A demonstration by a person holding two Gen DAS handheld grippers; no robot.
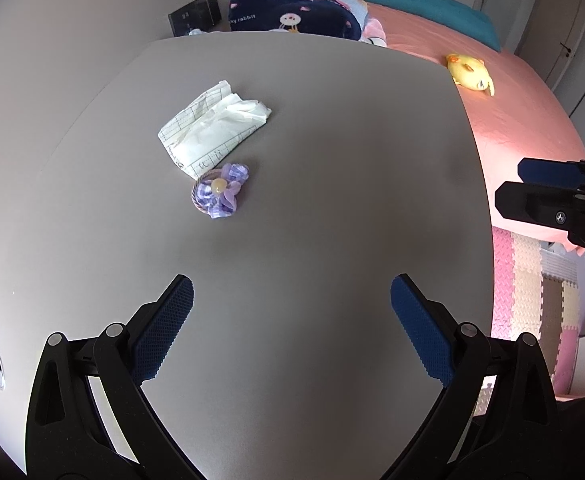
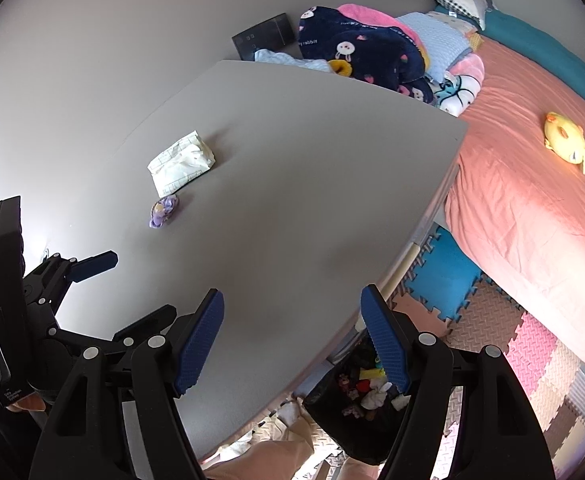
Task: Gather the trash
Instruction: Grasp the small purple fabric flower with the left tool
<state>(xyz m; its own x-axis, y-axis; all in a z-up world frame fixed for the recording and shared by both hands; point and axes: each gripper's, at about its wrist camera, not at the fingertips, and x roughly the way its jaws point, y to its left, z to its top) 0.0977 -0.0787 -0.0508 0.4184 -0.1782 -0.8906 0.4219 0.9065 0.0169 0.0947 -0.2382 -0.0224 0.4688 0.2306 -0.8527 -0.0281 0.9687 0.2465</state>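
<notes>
Landmark: grey worktop [image 1: 332, 200], beside a pink bed [image 2: 532, 208].
Trash: one crumpled tissue packet [image 1: 212, 128] toward the far side of the worktop.
Beside it: one purple flower hair tie [image 1: 219, 191], touching the packet's near corner.
Bin: one black trash bin [image 2: 356, 400] on the floor just past the near right edge of the worktop, already holding scraps.
Left tongs [image 1: 292, 332]: spread wide, empty, over bare worktop, well short of the packet.
Right tongs [image 2: 292, 340]: spread wide, empty, over the worktop edge above the bin.
Risk: the hair tie touches the packet, so a broad pinch could probably drag it along into the bin.
Risk: the limp packet may slip from a shallow grip.
Also on the bed: one yellow plush toy [image 2: 568, 144].
</notes>
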